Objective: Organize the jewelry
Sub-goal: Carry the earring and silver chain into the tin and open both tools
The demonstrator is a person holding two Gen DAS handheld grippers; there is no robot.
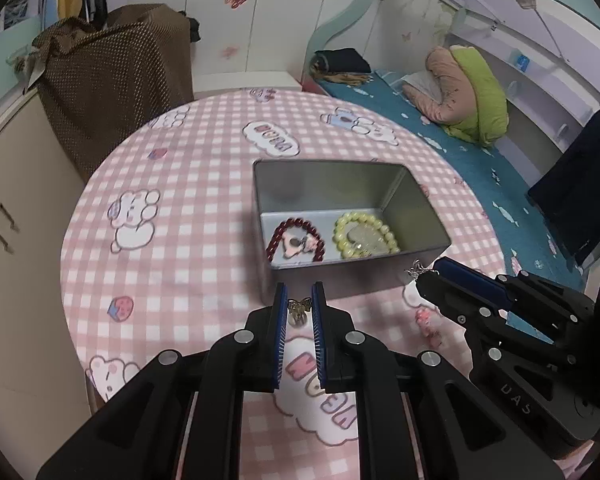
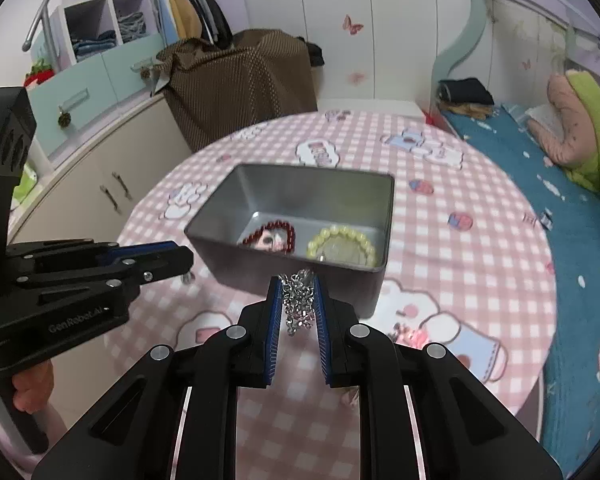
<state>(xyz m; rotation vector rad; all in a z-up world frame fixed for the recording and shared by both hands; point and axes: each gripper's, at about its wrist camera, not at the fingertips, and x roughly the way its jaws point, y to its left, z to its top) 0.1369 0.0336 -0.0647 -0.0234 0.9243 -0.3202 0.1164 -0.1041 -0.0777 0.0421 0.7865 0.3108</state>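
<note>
A round table [image 1: 180,184] bears a metal tin [image 1: 340,280] holding a red bracelet [image 1: 276,236] and a yellow one [image 1: 364,240]. Before it, the right gripper [image 2: 298,300] pinches a silver chain [image 2: 298,304]; the left gripper [image 1: 300,306] pinches what seems a small gold charm [image 1: 299,307].

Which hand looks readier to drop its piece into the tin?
Probably right: the right gripper holds its silver chain at the tin's near rim; the left gripper holds a gold clip slightly short.

A brown dotted bag [image 1: 112,68] stands behind the pink checked tablecloth [image 1: 172,184], bed [image 1: 480,168] alongside
</note>
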